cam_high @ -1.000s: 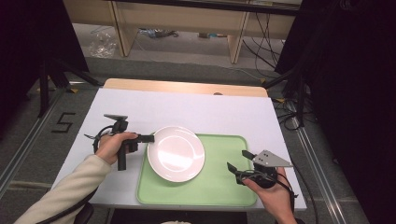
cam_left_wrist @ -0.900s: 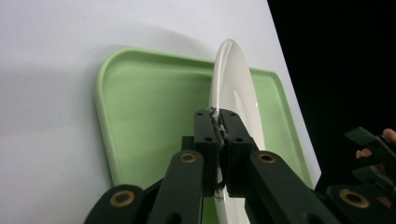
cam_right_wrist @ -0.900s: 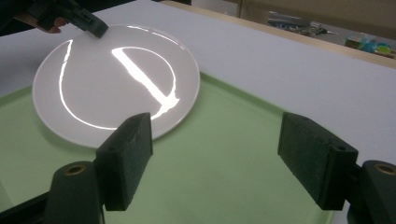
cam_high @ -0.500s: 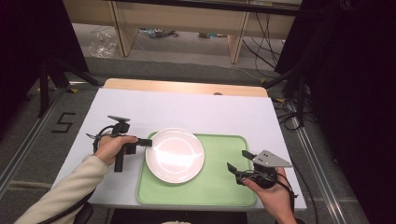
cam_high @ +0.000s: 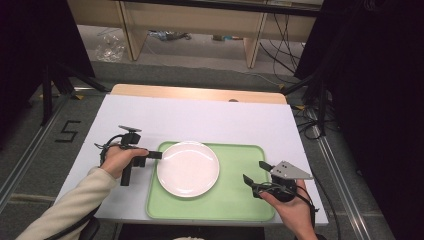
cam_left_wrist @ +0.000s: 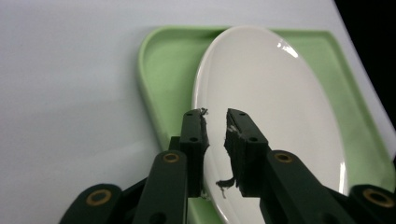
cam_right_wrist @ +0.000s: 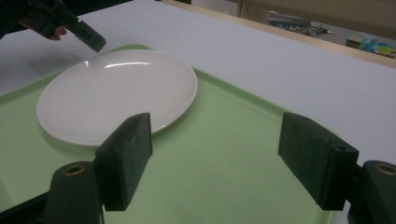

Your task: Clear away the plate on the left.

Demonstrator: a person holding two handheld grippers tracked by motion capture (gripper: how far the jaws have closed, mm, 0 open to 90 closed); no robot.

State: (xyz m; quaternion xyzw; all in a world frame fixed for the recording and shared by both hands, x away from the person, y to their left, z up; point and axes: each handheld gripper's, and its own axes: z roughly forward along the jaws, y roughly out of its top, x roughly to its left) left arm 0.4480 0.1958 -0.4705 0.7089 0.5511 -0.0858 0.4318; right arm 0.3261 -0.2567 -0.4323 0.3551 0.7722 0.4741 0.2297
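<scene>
The left gripper [cam_left_wrist: 215,122] had just been eased apart, the white plate [cam_high: 188,168] rim between its jaws but unpressed. The right gripper [cam_right_wrist: 215,163] was held wide, empty. The plate lay on the green tray [cam_high: 235,197]; a careless withdrawal might have dragged it over the tray's lip. Bare table [cam_high: 200,117] lay beyond.

So the desk [cam_high: 210,117] has a plain white top, with a strip of bare light wood showing along its far edge. Only one thing sits straight on it: a light green tray [cam_high: 240,185] with rounded corners and a low raised rim, parked toward the near edge and a bit right of the middle. Left of the tray and beyond it, it's all white surface. The tray's near rim runs just short of the desk's near edge.
</scene>
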